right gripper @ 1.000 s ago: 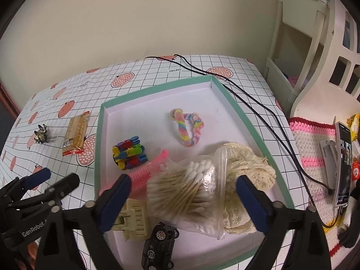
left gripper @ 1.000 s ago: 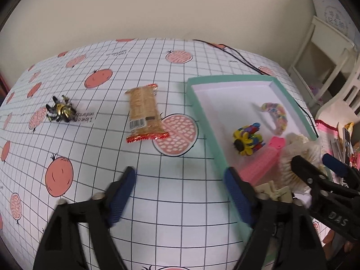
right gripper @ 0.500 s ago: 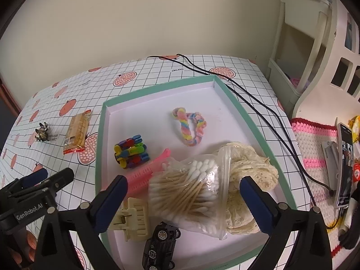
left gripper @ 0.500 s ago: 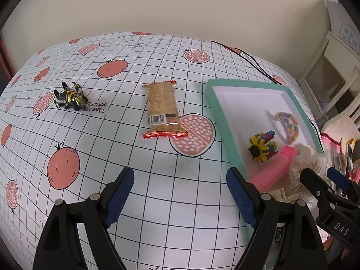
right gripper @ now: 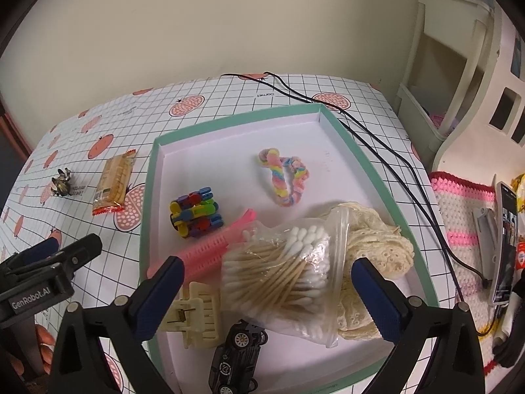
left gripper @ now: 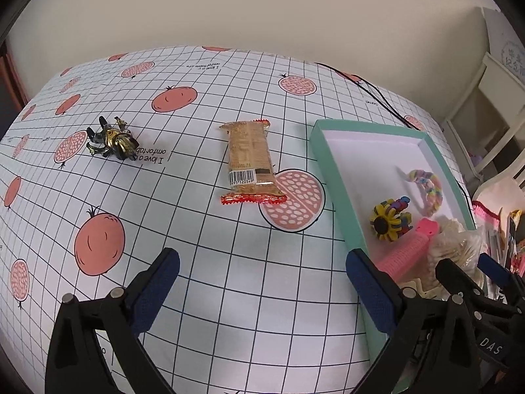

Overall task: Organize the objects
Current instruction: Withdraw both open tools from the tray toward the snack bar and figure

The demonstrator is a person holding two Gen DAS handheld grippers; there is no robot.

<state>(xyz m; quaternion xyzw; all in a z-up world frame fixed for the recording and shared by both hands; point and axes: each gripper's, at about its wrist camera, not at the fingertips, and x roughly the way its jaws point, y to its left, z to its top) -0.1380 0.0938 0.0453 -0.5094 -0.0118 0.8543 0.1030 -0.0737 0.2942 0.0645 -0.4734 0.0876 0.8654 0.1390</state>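
I hold the left gripper wide open and empty over the worktop, just left of the green tray, lined up toward the snack bar that lies outside it. My right gripper hangs open, empty, above the tray's cotton swab bag, apparently waiting.

A home room: fruit-print tablecloth on the table, white painted shelving and a crocheted cover beside its edge
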